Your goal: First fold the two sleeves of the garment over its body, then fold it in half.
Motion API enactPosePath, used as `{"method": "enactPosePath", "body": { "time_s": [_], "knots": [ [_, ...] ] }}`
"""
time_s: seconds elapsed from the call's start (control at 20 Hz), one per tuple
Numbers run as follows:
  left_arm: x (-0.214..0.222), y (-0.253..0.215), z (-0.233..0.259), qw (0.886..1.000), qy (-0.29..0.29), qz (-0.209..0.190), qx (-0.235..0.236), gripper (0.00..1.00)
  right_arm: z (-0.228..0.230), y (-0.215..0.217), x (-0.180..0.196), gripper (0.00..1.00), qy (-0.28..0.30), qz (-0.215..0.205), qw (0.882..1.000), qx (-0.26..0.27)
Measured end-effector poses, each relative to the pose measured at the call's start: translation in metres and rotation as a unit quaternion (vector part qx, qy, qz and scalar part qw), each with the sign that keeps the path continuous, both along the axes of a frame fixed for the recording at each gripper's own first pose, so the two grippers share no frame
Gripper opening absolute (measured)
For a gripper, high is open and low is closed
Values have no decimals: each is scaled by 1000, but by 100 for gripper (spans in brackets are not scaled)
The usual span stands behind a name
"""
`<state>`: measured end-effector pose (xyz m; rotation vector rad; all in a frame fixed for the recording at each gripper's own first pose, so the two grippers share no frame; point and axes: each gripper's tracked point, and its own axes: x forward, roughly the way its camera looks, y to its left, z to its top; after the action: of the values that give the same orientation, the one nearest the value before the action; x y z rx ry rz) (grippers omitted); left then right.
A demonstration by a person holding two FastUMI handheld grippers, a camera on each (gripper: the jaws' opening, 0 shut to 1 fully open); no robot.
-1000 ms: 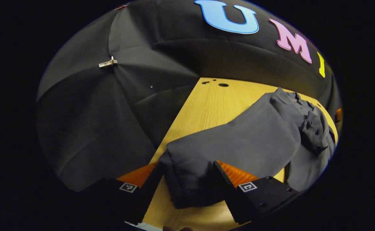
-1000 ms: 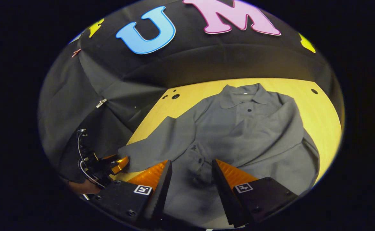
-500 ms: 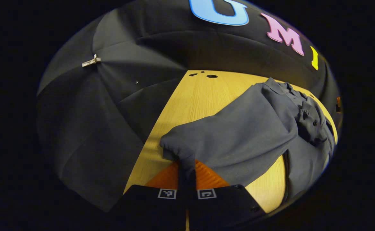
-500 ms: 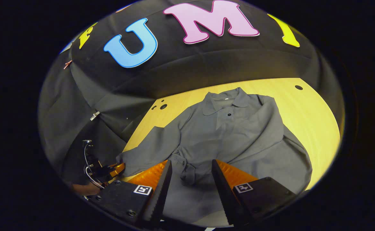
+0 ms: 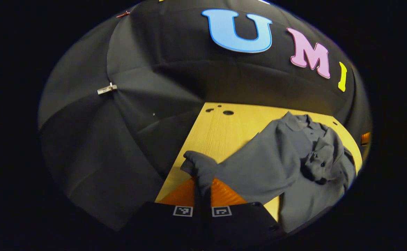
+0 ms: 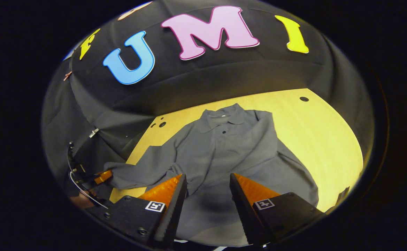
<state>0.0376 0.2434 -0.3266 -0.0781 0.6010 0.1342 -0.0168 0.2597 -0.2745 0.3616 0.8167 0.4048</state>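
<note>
1. Since a second ago, left gripper [image 5: 202,190] has clamped the cuff [image 5: 200,167] and lifted it off the table [image 5: 221,129].
2. Shirt [image 6: 224,153] lies flat mid-table, right sleeve [image 6: 269,139] already folded over.
3. Soft, light cloth; the cuff looks the best hold.
4. Right gripper [image 6: 206,195] hovers at 6 o'clock over the hem, fingers apart, empty.
</note>
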Motion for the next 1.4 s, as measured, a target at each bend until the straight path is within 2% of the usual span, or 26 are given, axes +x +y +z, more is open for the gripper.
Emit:
{"method": "enactPosePath", "body": {
  "time_s": [0.25, 0.35, 0.4, 0.6, 1.1, 1.4],
  "knots": [
    [6, -34, 66, 998, -56, 1, -19, 5, -12, -37, 2, 78, 7, -19, 1000, -7],
    [8, -56, 85, 997, -71, -13, -23, 2, -16, -52, 3, 78, 7, -22, 1000, -11],
    [9, -66, 93, 997, -75, -21, -23, 5, -17, -59, 3, 78, 6, -23, 1000, -16],
    [11, -116, 120, 994, -90, -60, -30, 5, -25, -92, 3, 78, 5, -35, 999, -22],
    [19, -265, 144, 982, -96, -157, -48, 5, -49, -183, -15, 77, 27, -98, 995, -16],
    [27, -353, 131, 973, -88, -207, -54, 5, -63, -230, -28, 78, 40, -116, 992, -17]
  ]
}}
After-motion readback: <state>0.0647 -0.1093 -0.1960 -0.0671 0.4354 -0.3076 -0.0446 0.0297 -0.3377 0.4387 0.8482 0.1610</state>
